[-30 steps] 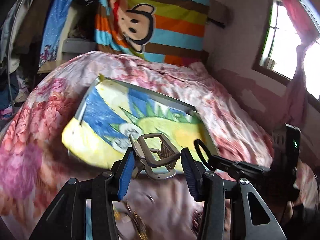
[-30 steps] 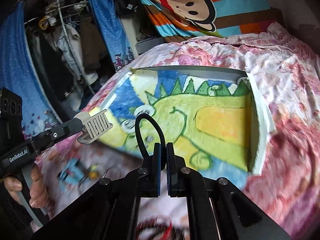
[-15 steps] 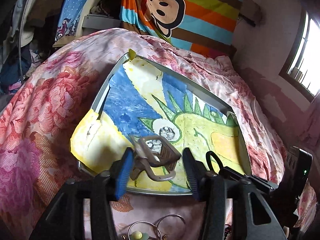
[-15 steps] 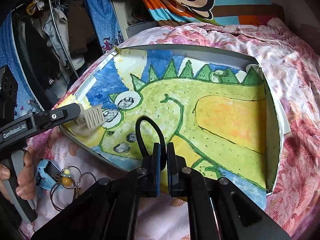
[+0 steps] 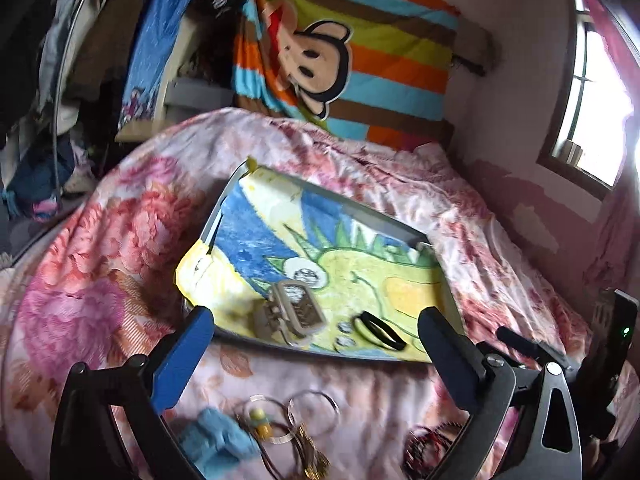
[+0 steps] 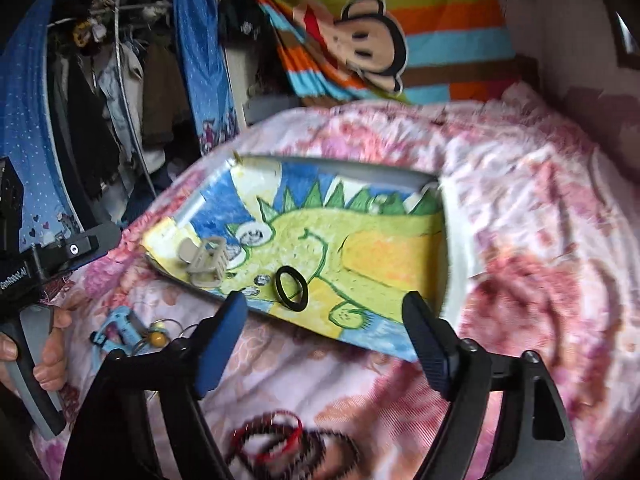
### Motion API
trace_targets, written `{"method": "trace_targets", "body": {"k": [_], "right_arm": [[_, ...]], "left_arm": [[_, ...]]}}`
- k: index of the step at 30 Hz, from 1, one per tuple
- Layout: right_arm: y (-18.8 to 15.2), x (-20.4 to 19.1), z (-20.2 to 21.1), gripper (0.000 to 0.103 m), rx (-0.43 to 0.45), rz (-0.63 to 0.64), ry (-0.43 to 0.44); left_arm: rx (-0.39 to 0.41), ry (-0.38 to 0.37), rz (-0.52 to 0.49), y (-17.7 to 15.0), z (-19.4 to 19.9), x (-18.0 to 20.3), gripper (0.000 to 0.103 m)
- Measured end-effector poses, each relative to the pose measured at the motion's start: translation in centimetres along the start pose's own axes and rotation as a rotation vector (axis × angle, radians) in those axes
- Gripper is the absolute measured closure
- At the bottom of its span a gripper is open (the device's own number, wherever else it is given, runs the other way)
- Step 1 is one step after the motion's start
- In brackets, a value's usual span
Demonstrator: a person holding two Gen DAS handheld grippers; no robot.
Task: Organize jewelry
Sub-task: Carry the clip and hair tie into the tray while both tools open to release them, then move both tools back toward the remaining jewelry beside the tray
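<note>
A grey tray (image 5: 384,222) (image 6: 450,248) lined with a dinosaur drawing lies on the floral bed. A beige hair claw (image 5: 290,312) (image 6: 206,260) and a black hair tie (image 5: 378,332) (image 6: 291,288) lie on the drawing near the tray's front edge. My left gripper (image 5: 314,346) is open and empty, just in front of the tray. My right gripper (image 6: 326,332) is open and empty too, behind the hair tie. More jewelry lies loose on the blanket: silver hoops with a yellow bead (image 5: 280,420) (image 6: 158,334), a blue item (image 5: 216,440) (image 6: 116,330), and red and dark bracelets (image 6: 276,436).
The floral quilt (image 5: 100,260) covers the whole bed. A striped monkey blanket (image 5: 340,60) hangs at the headboard. Clothes hang on a rack (image 6: 112,80) at the left. A window (image 5: 592,100) is at the right wall. The hand holding the left gripper (image 6: 44,344) shows in the right wrist view.
Both grippers have opened and let go: the hair claw and the black hair tie now lie on the tray. Both grippers have pulled back from the tray.
</note>
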State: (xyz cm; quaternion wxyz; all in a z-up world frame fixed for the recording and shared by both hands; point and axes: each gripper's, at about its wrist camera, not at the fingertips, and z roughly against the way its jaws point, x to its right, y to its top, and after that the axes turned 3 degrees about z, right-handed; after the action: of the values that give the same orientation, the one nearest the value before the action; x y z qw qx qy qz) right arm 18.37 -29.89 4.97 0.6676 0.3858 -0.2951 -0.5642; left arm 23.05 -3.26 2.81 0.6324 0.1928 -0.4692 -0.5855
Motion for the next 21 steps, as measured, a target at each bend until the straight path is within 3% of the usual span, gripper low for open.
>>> {"method": "trace_targets", "body": {"k": [2, 11, 21], "right_arm": [[-0.2, -0.2, 2.3, 0.011, 0.044, 0.016, -0.021], [-1.8, -2.4, 9.8, 0.009, 0.159, 0.061, -0.045], [-5.8, -4.0, 15.1, 0.004, 0.169, 0.072, -0.046]], "left_arm": [[0.027, 0.01, -0.031, -0.7, 1.8, 0.7, 0.0], [0.155, 0.008, -0.157, -4.4, 9.1, 3.2, 0.0], [0.177, 0.035, -0.176, -7.8, 14.1, 3.6, 0.0]]}}
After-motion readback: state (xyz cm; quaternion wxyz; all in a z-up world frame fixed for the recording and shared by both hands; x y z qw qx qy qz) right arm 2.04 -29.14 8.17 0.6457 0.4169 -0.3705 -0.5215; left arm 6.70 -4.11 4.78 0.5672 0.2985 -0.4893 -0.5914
